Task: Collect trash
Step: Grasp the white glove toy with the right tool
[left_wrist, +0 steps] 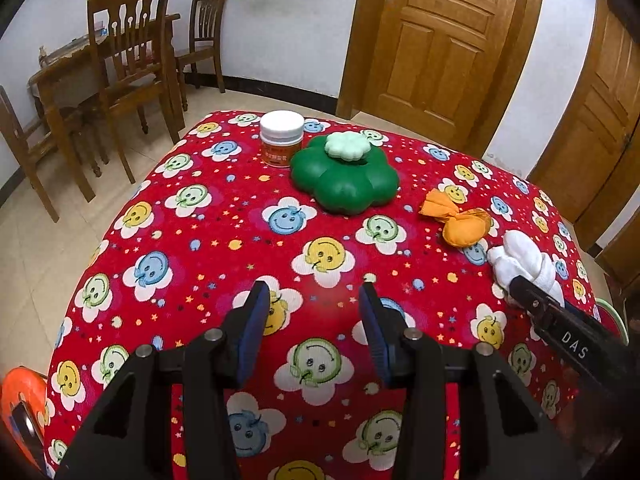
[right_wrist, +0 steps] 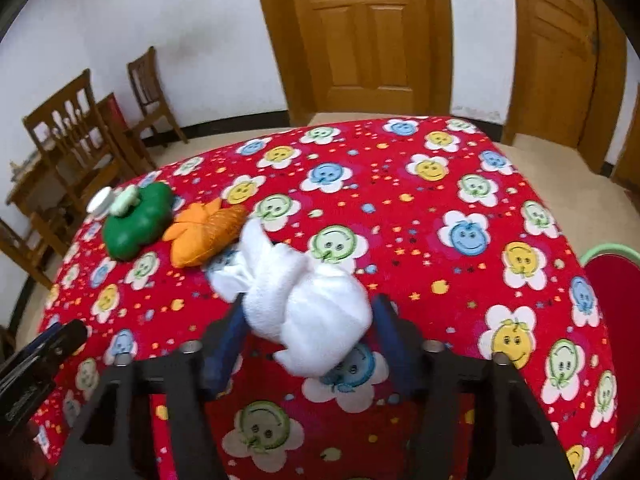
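Table [right_wrist: 420, 200] under red smiley cloth. Green flower-shaped container [left_wrist: 344, 180] at 12 o'clock, white-lidded jar [left_wrist: 281, 136] at its 10. Orange wad [left_wrist: 460, 220] at 2 o'clock. White cloth wad [right_wrist: 304, 304] at 3, pinched in right gripper [right_wrist: 308, 320]. Left gripper [left_wrist: 314, 320] spread, nothing between.

I can't read the blurred label on the jar [left_wrist: 281, 138]. My right gripper [right_wrist: 306, 320] hides the white cloth's [right_wrist: 304, 300] near end; the red basket [right_wrist: 612, 280] runs off frame.
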